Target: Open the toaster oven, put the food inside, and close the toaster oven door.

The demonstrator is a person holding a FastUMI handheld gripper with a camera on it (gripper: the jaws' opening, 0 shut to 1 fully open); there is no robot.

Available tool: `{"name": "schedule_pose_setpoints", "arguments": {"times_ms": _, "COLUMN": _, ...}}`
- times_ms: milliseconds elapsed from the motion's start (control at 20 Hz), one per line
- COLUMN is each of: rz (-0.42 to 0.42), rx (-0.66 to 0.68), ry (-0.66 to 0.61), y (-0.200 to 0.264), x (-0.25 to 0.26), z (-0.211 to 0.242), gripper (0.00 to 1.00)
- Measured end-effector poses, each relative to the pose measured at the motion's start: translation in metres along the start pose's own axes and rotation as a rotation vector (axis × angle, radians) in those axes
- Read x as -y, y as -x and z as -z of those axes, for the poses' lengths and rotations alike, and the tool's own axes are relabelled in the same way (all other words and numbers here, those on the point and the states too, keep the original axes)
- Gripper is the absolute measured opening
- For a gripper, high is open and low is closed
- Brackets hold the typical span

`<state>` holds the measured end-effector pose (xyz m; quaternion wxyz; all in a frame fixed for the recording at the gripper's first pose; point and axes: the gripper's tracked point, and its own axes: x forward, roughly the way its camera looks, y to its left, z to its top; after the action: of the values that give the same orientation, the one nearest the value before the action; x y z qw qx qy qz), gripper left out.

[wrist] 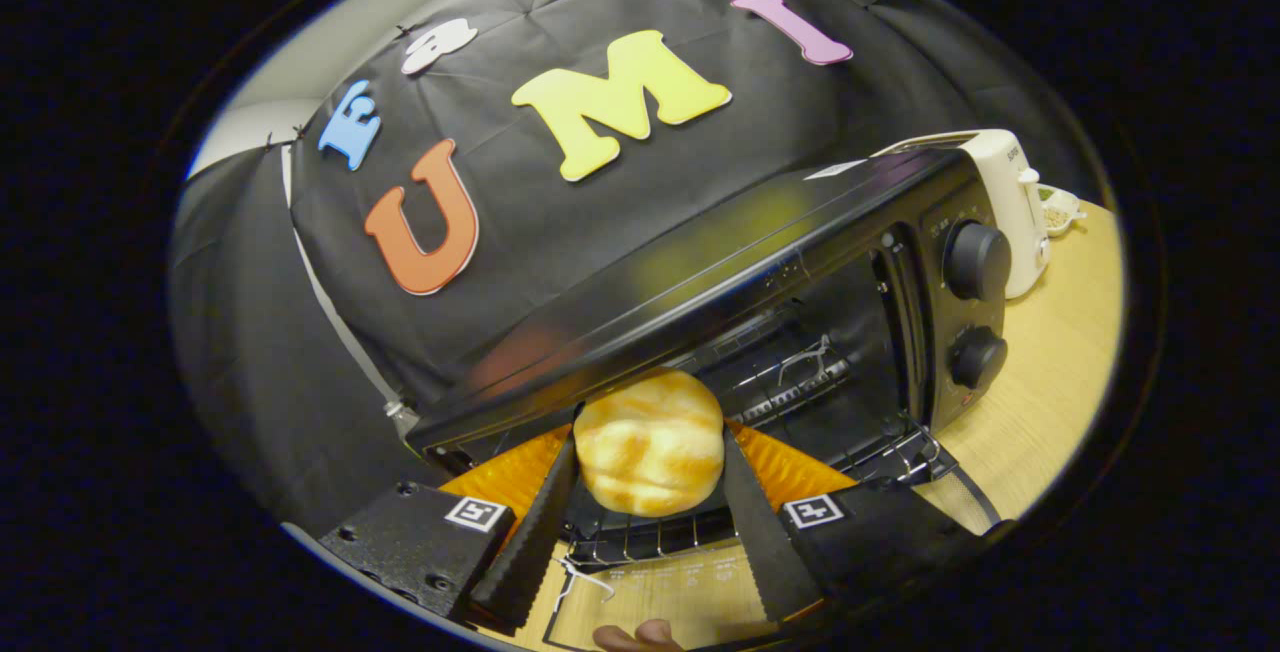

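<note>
Wooden desk under open toaster oven. Gripper clamped on bread roll, held level at oven mouth, above dropped door, ready for rack.

Well beyond the fingers and off to their right, a cream-white pop-up toaster stands upright on the light wooden tabletop. Just past it, farther out on the same side, sits a small pale dish holding something grainy, too small to make out. Behind everything, far ahead of the fingers, hangs the black cloth wall of the booth.
</note>
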<state>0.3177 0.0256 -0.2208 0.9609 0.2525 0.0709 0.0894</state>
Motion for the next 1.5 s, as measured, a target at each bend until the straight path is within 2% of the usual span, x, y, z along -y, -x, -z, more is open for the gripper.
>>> {"name": "schedule_pose_setpoints", "arguments": {"times_ms": 100, "rz": 0.003, "rx": 0.001, "ry": -0.011, "y": -0.012, "x": 0.0, "z": -0.005, "gripper": 0.86}}
{"name": "schedule_pose_setpoints", "arguments": {"times_ms": 350, "rz": 0.05, "rx": 0.029, "ry": 0.077, "y": -0.029, "x": 0.015, "z": -0.01, "gripper": 0.87}}
{"name": "schedule_pose_setpoints", "arguments": {"times_ms": 500, "rz": 0.071, "rx": -0.015, "ry": 0.094, "y": -0.031, "x": 0.019, "z": 0.003, "gripper": 0.91}}
{"name": "schedule_pose_setpoints", "arguments": {"times_ms": 550, "rz": 0.08, "rx": 0.008, "ry": 0.106, "y": -0.029, "x": 0.021, "z": -0.005, "gripper": 0.92}}
{"name": "schedule_pose_setpoints", "arguments": {"times_ms": 600, "rz": 0.086, "rx": 0.043, "ry": 0.13, "y": -0.027, "x": 0.02, "z": -0.011, "gripper": 0.99}}
{"name": "schedule_pose_setpoints", "arguments": {"times_ms": 750, "rz": 0.083, "rx": 0.067, "ry": 0.194, "y": -0.016, "x": 0.015, "z": -0.017, "gripper": 1.0}}
{"name": "schedule_pose_setpoints", "arguments": {"times_ms": 950, "rz": 0.066, "rx": 0.055, "ry": 0.184, "y": 0.009, "x": 0.007, "z": -0.016, "gripper": 1.0}}
{"name": "schedule_pose_setpoints", "arguments": {"times_ms": 1300, "rz": 0.086, "rx": 0.042, "ry": 0.225, "y": 0.079, "x": 0.011, "z": -0.01, "gripper": 1.0}}
{"name": "schedule_pose_setpoints", "arguments": {"times_ms": 1450, "rz": 0.161, "rx": -0.056, "ry": 0.27, "y": 0.108, "x": 0.023, "z": 0.011, "gripper": 1.0}}
{"name": "schedule_pose_setpoints", "arguments": {"times_ms": 1500, "rz": 0.156, "rx": -0.108, "ry": 0.296, "y": 0.119, "x": 0.021, "z": 0.022, "gripper": 1.0}}
